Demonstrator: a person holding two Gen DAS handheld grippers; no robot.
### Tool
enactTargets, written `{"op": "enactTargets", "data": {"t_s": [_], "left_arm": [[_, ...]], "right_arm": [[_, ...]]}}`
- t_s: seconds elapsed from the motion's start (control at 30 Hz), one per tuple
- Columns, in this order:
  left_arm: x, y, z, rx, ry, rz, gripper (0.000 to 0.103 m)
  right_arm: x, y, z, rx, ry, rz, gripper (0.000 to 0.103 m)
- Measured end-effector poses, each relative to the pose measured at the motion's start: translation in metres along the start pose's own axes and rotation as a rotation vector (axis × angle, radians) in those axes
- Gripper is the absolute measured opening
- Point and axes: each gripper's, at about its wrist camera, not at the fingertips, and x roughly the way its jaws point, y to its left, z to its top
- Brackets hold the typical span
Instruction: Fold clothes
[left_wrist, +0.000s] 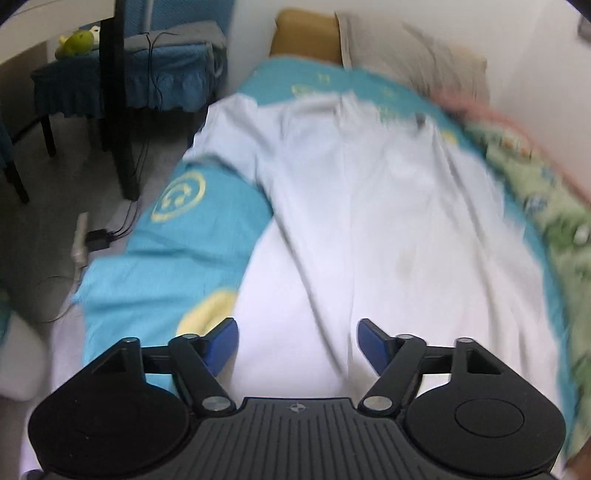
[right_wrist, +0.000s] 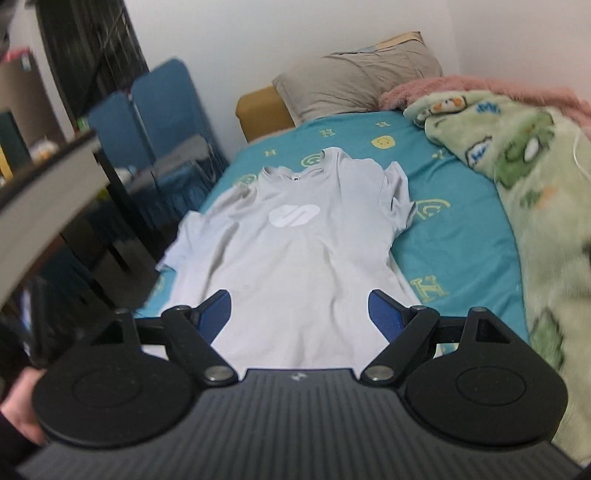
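Folding has not begun, as far as either view shows: the pale grey T-shirt (right_wrist: 291, 236) lies spread face-up on the bed (right_wrist: 461, 236), collar toward the pillow (right_wrist: 354, 81) and hem toward the cameras, with both short sleeves out to the sides and no crease folded over. I judge the whole task is left: sleeves in, sides over, then the body doubled.

The left tongs (left_wrist: 297, 341) stand wide with nothing between the blue pads; they hang over the hem end of the shirt (left_wrist: 362, 206), and the blur there makes it hard to say whether they touch the cloth. The right tongs (right_wrist: 299, 314) are just as wide and hold nothing, also over the lower part of the shirt.

The shirt looks like thin, soft knit, limp enough to lie in long shallow wrinkles running from collar to hem. A white oval print (right_wrist: 294, 215) sits on the chest, smoother than the cloth around it. The right sleeve is rumpled and bunched against the body; the left one lies flatter, near the bed's edge. The sheet under it is a teal cotton-looking weave with yellow printed faces and letters, slightly creased. Along the wall side lies a heaped green fleece blanket (right_wrist: 535, 206), fuzzy, with cartoon patches, and a pink shaggy throw (right_wrist: 480, 88) behind it. The pillow is taupe and crumpled, against a mustard-coloured cushion (right_wrist: 262, 110)
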Motion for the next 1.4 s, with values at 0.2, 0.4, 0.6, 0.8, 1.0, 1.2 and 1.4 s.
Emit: {"op": "enactTargets", "data": {"t_s": [0.2,0.4,0.6,0.8,1.0,1.2,1.4], "left_arm": [[-0.011,-0.002,-0.029,0.056,0.102,0.043,0.056],[-0.012,-0.008,-0.035,0.117,0.17,0.045,0.037],[-0.014,-0.017,-0.038,0.162,0.233,0.036,0.038],[-0.016,-0.019,-0.038,0.19,0.282,0.032,0.011],[-0.048,0.026,-0.013,0.032,0.263,-0.038,0.004],[-0.053,0.089,0.006,-0.039,0.332,0.15,0.002],[-0.035,0.126,0.003,-0.124,0.409,0.183,0.009]], "right_arm": [[0.011,-0.015,0.002,0.055,0.014,0.048,0.083],[0.021,-0.029,-0.005,0.138,0.07,0.088,0.083],[0.015,-0.041,-0.004,0.206,0.052,0.121,0.083],[0.019,-0.041,-0.005,0.209,0.07,0.135,0.083],[0.02,-0.044,-0.006,0.224,0.08,0.131,0.083],[0.024,-0.042,-0.005,0.221,0.086,0.125,0.083],[0.026,-0.04,-0.005,0.203,0.093,0.11,0.083]]}}
